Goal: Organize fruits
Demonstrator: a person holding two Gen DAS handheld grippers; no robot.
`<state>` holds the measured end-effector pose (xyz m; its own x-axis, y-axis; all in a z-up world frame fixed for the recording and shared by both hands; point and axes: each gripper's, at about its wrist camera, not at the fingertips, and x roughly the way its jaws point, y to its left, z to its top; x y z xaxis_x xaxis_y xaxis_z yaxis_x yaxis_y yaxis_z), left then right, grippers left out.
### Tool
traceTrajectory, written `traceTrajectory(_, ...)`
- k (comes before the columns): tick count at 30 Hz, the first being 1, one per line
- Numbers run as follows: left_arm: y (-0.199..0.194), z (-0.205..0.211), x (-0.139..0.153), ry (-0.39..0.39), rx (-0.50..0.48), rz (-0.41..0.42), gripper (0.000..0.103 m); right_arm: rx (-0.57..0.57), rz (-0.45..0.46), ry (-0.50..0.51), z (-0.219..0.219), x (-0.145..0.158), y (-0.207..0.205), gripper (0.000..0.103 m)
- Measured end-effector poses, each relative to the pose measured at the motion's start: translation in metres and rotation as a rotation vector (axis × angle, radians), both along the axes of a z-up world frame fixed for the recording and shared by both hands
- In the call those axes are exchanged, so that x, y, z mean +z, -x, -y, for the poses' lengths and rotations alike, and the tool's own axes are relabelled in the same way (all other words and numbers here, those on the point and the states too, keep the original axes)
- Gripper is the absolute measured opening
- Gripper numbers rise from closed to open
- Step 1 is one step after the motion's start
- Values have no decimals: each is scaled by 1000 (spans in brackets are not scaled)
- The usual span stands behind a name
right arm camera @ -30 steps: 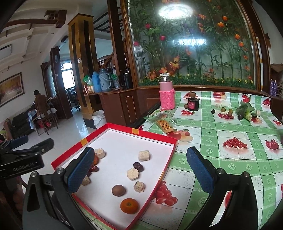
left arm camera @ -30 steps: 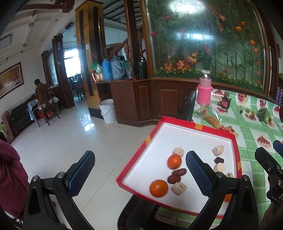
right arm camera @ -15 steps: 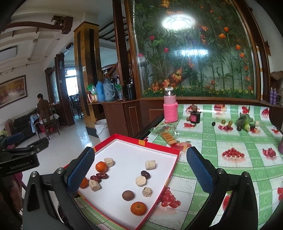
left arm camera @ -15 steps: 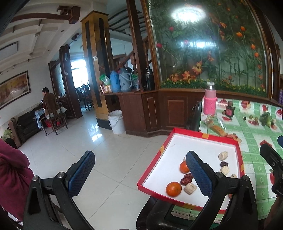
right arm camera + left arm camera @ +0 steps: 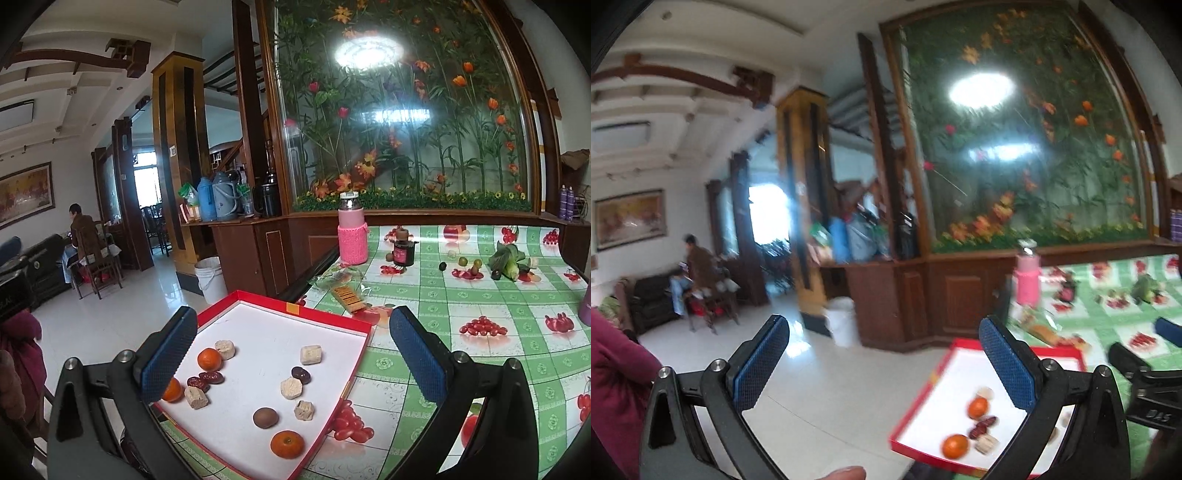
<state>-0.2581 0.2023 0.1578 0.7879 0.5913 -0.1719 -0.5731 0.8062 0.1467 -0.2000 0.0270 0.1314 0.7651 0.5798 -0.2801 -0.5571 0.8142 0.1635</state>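
A white tray with a red rim (image 5: 284, 306) lies on the table's near-left corner. It holds three oranges (image 5: 209, 359), red dates (image 5: 205, 379), a brown round fruit (image 5: 265, 417) and several beige cakes (image 5: 310, 354). My right gripper (image 5: 291, 330) hangs open above the tray's far half, with nothing between its fingers. My left gripper (image 5: 884, 332) is open and empty, off the table's left edge over the floor. In its blurred view the tray (image 5: 916, 402) sits at the lower right, with two oranges (image 5: 977, 407) showing.
A green checked cloth (image 5: 480, 295) covers the table. On it stand a pink-sleeved bottle (image 5: 352, 236), a dark jar (image 5: 404, 251), green vegetables (image 5: 508, 260) and a cracker packet (image 5: 347, 295). A white bucket (image 5: 210, 278) and a seated person (image 5: 83, 232) are across the tiled floor.
Both grippers have drawn back and risen from the tray, which now looks smaller and lower. The left view has swung left and gone blurred. Both stay open.
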Motion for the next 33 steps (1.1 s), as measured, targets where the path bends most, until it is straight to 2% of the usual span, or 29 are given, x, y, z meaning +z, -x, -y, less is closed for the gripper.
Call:
traceTrajectory(5,-29,-9,-8,58,-19,-103,103,-4,-11,32,-8,-1,-10,103)
traceTrajectory(11,-34,-8,-20,116,-18,-166,103,-11,-55,59,-14,-8,-24,103)
traceTrajectory(33,-45,-6,-33,154,-25,-249,103,14,-143,91,-14,-36,-40,103)
